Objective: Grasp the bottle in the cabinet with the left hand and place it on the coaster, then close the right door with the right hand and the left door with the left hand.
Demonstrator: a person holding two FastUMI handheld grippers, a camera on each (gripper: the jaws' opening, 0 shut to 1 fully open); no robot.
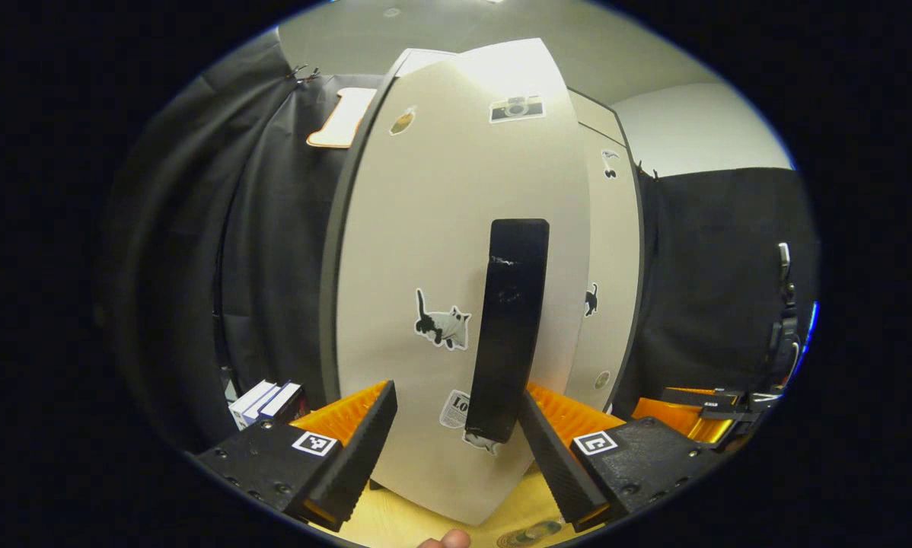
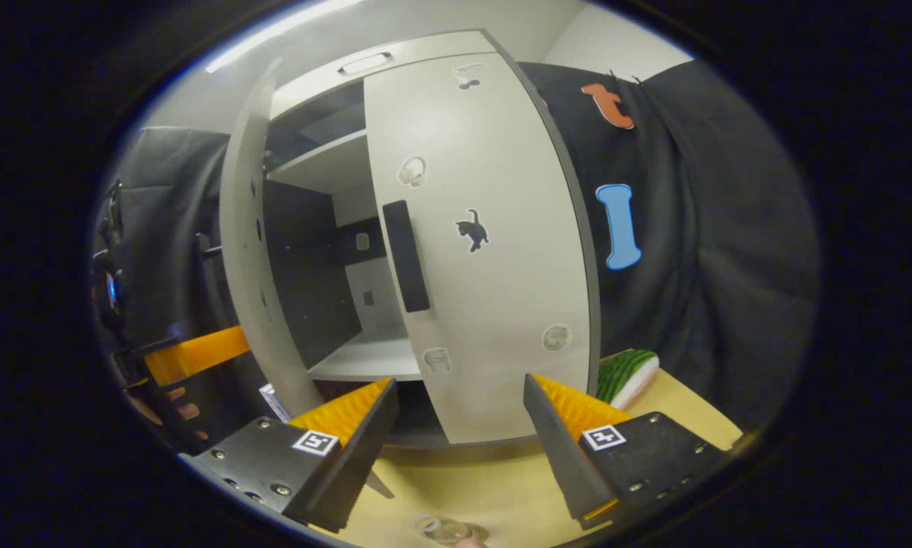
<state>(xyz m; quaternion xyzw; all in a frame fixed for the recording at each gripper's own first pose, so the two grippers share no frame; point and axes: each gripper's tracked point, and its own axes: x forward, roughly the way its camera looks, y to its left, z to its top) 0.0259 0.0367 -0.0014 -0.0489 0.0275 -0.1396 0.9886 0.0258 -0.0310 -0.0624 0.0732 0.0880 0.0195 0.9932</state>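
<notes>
The left door (image 1: 441, 228) of the pale cabinet stands close in front of my left gripper (image 1: 456, 392), its outer face with stickers turned to me. Its black handle (image 1: 511, 327) reaches down between my open fingers, nearer the right one, and neither finger touches it. A round patterned coaster (image 1: 530, 535) peeks in at the bottom edge. In the right gripper view the right door (image 2: 494, 251) lies flat against the cabinet, while the left door (image 2: 244, 251) stands ajar. My right gripper (image 2: 457, 383) is open and holds nothing. A clear round object (image 2: 444, 527), perhaps the bottle's top, sits at the bottom edge.
Several books (image 1: 266, 399) stand left of the cabinet. A green striped object (image 2: 627, 374) lies on the wooden table (image 2: 494, 472) right of the cabinet. The cabinet's shelves (image 2: 365, 358) show through the gap. The other gripper (image 2: 189, 354) and a hand are behind the left door.
</notes>
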